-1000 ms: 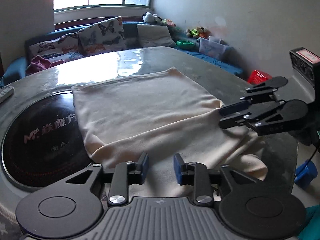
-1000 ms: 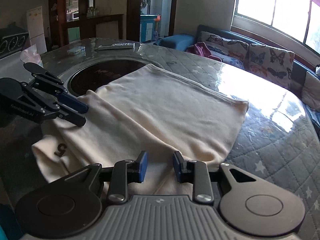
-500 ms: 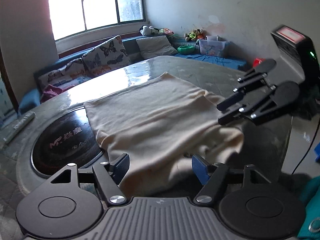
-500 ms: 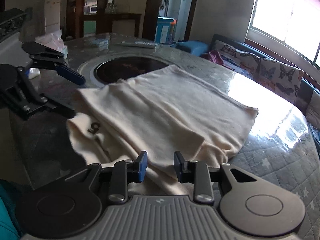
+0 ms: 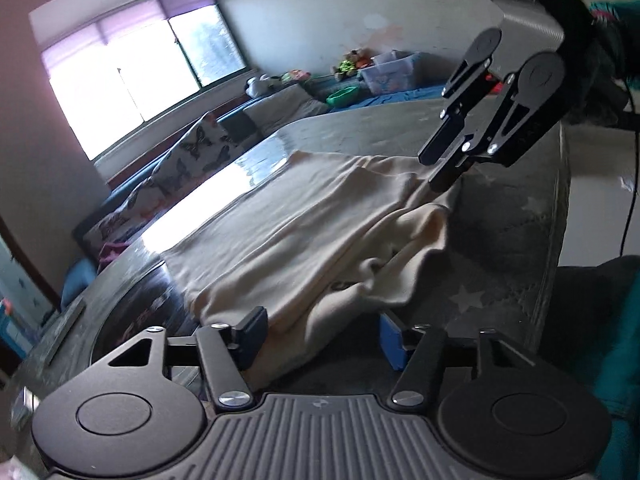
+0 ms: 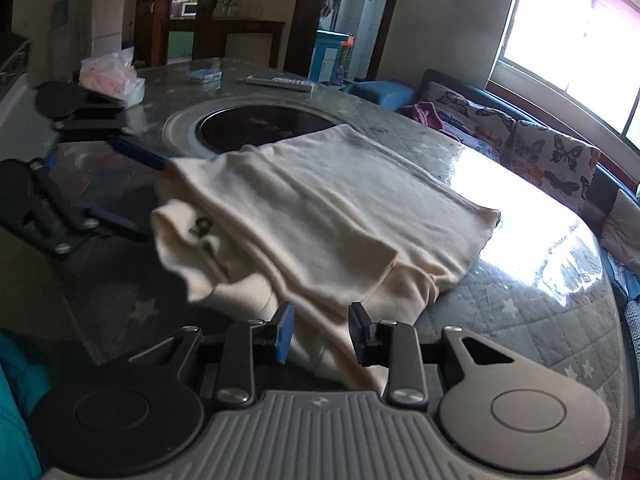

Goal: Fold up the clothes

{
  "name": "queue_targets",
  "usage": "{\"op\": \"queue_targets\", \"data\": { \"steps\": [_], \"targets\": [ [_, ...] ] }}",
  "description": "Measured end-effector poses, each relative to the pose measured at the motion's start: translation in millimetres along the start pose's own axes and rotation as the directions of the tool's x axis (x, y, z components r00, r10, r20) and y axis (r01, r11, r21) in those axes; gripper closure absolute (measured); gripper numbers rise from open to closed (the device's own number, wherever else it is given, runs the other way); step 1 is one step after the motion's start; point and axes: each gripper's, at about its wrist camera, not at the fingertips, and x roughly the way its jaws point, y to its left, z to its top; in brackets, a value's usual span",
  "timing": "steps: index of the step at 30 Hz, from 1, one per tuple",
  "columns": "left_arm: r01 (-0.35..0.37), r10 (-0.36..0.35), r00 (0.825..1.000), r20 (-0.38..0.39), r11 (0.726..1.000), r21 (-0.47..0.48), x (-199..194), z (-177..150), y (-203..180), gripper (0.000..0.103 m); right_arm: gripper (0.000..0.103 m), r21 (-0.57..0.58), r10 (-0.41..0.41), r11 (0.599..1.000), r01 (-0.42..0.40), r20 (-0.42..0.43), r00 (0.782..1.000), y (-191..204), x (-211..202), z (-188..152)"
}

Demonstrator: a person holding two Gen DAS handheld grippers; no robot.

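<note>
Left wrist view: the cream garment (image 5: 320, 216) lies partly folded on the round desk (image 5: 504, 216), its near edge rumpled and lifted off the surface.
Left gripper (image 5: 322, 338): jaws spread wide – cloth lies between them and rests against the left pad, but nothing is clamped.
Right gripper (image 5: 446, 164): seen from the left wrist view it hangs above the far corner of the garment, tips pointing down at the cloth; from here I cannot tell whether they touch it.
Right wrist view: the right gripper's jaws stand partly apart with a fold of the garment (image 6: 320, 216) passing between them – contact with the pads is unclear, and no firm pinch shows.
Garment position: it spreads from the dark round inset (image 6: 264, 128) in the desk towards the near rim, with a small dark mark on the bunched end.
Surroundings: a tissue pack (image 6: 112, 80) and a remote (image 6: 280, 82) sit on the far side of the desk; a cushioned bench (image 6: 532, 144) runs under the window (image 6: 580, 36).
</note>
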Motion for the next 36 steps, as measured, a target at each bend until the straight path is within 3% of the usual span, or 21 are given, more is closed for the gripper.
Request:
{"op": "queue_targets", "data": {
  "steps": [4,8,10,15,23,26,28,29,32,36],
  "targets": [
    [0.017,-0.017,1.000,0.011,0.999,0.027,10,1,-6,0.063,0.064,-0.046,0.001,0.999,-0.001,0.005,1.000,7,1,-2],
    [0.041,-0.041,0.999,0.027,0.999,-0.017,13,7,2,0.088,0.059,-0.093,0.002,0.996,-0.001,0.010,1.000,14,1,-4],
    [0.057,-0.055,0.998,0.037,0.996,-0.062,13,12,12,0.091,0.054,-0.116,0.003,0.993,-0.001,0.012,1.000,17,1,-5],
    [0.086,-0.078,0.995,0.059,0.985,-0.148,14,22,31,0.093,0.051,-0.173,0.005,0.985,-0.001,0.019,1.000,26,2,-8],
    [0.127,-0.108,0.990,0.088,0.960,-0.249,15,31,54,0.093,0.055,-0.194,0.016,0.981,-0.004,0.058,0.998,25,26,8],
    [0.125,-0.108,0.991,0.079,0.955,-0.268,14,25,56,0.090,0.084,-0.155,0.072,0.986,-0.066,0.034,0.997,17,33,14],
    [0.118,-0.102,0.992,0.074,0.957,-0.267,12,20,55,0.088,0.088,-0.102,0.098,0.990,-0.094,0.029,0.995,9,34,19],
    [0.109,-0.092,0.993,0.074,0.960,-0.258,9,17,53,0.084,0.088,-0.079,0.104,0.992,-0.102,0.031,0.994,5,34,21],
    [0.072,-0.058,0.996,0.067,0.973,-0.218,6,12,46,0.051,0.090,-0.019,0.120,0.993,-0.119,0.041,0.992,-5,32,28],
    [0.024,-0.015,0.998,0.057,0.988,-0.155,8,6,36,0.050,0.091,0.058,0.139,0.988,-0.142,0.054,0.989,-18,30,36]
  ]
}}
